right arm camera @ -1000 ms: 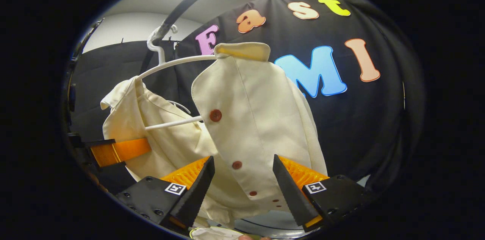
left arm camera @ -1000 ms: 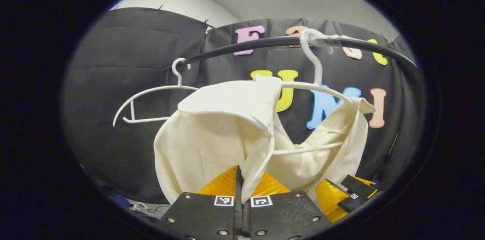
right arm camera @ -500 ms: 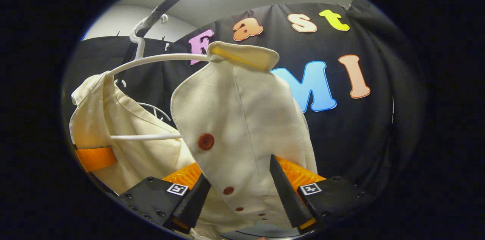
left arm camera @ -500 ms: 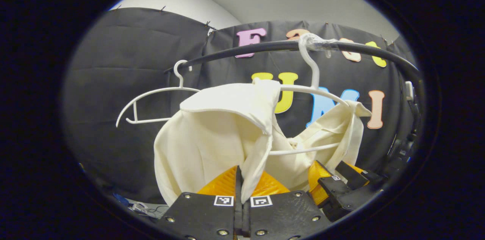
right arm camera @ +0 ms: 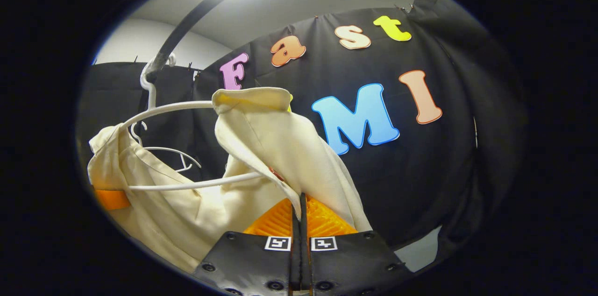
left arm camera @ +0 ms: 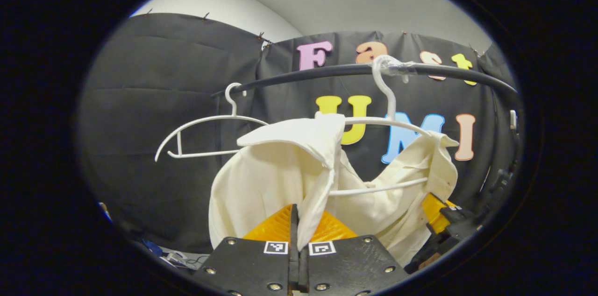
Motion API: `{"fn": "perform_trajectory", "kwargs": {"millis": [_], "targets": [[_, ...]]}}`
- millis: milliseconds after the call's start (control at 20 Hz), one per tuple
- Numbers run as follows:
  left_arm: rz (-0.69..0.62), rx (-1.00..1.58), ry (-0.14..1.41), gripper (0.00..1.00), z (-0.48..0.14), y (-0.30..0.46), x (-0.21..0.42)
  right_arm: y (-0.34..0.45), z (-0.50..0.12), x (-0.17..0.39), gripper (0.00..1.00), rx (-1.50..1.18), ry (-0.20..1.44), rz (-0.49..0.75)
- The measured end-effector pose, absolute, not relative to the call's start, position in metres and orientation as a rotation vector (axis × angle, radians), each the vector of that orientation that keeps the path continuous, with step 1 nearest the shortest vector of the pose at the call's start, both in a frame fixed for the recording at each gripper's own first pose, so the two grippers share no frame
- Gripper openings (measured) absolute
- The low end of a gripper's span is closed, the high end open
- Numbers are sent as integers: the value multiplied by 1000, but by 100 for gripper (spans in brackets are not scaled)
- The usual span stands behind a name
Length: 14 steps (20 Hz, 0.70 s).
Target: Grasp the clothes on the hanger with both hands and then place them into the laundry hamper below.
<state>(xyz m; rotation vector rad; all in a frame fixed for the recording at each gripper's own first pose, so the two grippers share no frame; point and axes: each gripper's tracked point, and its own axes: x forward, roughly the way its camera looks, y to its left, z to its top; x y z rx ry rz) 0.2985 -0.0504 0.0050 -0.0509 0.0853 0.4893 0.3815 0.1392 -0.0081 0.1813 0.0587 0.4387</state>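
A cream shirt [left arm camera: 261, 179] hangs open on a white hanger [left arm camera: 387, 121] hooked over a black rail [left arm camera: 327, 71]. My left gripper [left arm camera: 299, 221] is shut on the shirt's front edge on one side. In the right gripper view the same shirt [right arm camera: 275, 146] drapes over the hanger [right arm camera: 163, 109], and my right gripper [right arm camera: 300, 212] is shut on the other front edge, just below a dark red button [right arm camera: 275, 173]. The right gripper [left arm camera: 444, 221] also shows at the lower right of the left gripper view, against the cloth.
A second white hanger [left arm camera: 205, 135] hangs bare on the rail to the left of the shirt. It also appears behind the shirt [right arm camera: 163, 153] in the right gripper view. Black cloth walls the booth behind, and cables lie low [left arm camera: 177, 256] at the left.
My right gripper has closed from open onto the shirt's front edge. The left gripper stays shut on its side, and the shirt has sunk a little in both views.
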Motion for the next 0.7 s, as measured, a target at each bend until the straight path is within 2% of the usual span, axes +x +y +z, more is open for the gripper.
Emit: {"fn": "perform_trajectory", "kwargs": {"millis": [200, 700], "targets": [[478, -56, 94, 1, 5, -51, 301, 129, 8, 386, 1, 184, 14, 416], [563, -20, 5, 0, 41, -8, 261, 102, 32, 418, 1, 187, -52, 306]]}}
